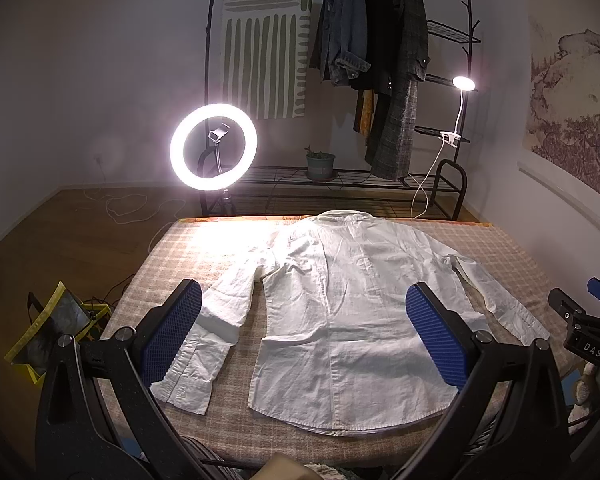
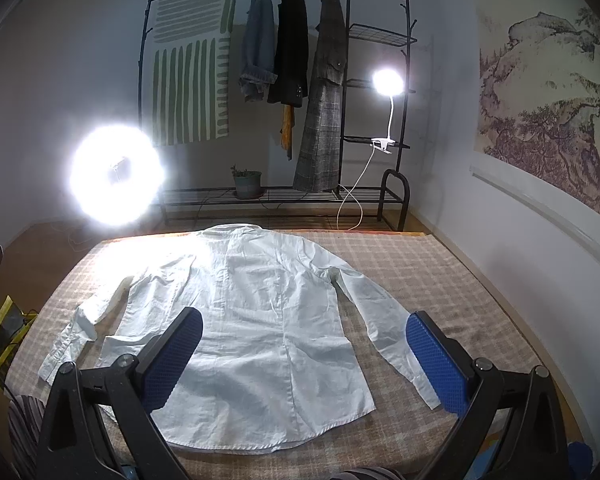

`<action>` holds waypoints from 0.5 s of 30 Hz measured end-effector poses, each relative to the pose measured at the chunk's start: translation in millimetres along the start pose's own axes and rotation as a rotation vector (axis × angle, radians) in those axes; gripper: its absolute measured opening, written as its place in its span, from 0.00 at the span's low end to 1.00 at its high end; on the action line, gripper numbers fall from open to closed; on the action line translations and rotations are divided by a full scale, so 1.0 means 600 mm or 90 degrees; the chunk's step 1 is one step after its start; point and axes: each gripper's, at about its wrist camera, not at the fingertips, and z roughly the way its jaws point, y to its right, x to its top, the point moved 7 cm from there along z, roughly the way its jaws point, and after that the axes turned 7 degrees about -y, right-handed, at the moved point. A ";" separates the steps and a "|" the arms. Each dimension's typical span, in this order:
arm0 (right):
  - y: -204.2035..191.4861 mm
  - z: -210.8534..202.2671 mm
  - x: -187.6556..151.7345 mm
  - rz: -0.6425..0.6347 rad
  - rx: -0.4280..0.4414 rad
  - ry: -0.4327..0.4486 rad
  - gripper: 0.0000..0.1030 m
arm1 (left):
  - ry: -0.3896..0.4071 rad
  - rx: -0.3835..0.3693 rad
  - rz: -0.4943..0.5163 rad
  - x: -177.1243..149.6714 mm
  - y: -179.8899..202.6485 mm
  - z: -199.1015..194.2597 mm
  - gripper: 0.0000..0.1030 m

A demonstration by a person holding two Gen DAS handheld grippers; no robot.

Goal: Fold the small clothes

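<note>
Left wrist view has my left gripper [image 1: 304, 336] hovering spread wide above the white shirt [image 1: 340, 308] lying flat on the checked table [image 1: 512, 248], my right gripper [image 2: 304, 356] likewise apart and empty

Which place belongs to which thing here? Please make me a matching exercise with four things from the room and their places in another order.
Things:
1. white shirt
2. potted plant
3. clip lamp
4. yellow bag

Places:
A. on the floor, left of the table
B. clamped to a side shelf of the clothes rack
C. spread flat on the checked tablecloth
D. on the bottom shelf of the rack

Pairs: 1-C, 2-D, 3-B, 4-A
</note>
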 end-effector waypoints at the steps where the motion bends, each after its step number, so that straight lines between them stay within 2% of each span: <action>1: 0.000 0.000 0.000 0.001 0.000 0.000 1.00 | 0.000 0.000 0.000 0.000 0.000 0.000 1.00; 15: 0.005 -0.002 0.003 0.008 0.002 -0.001 1.00 | 0.000 -0.002 -0.002 0.002 -0.003 0.000 1.00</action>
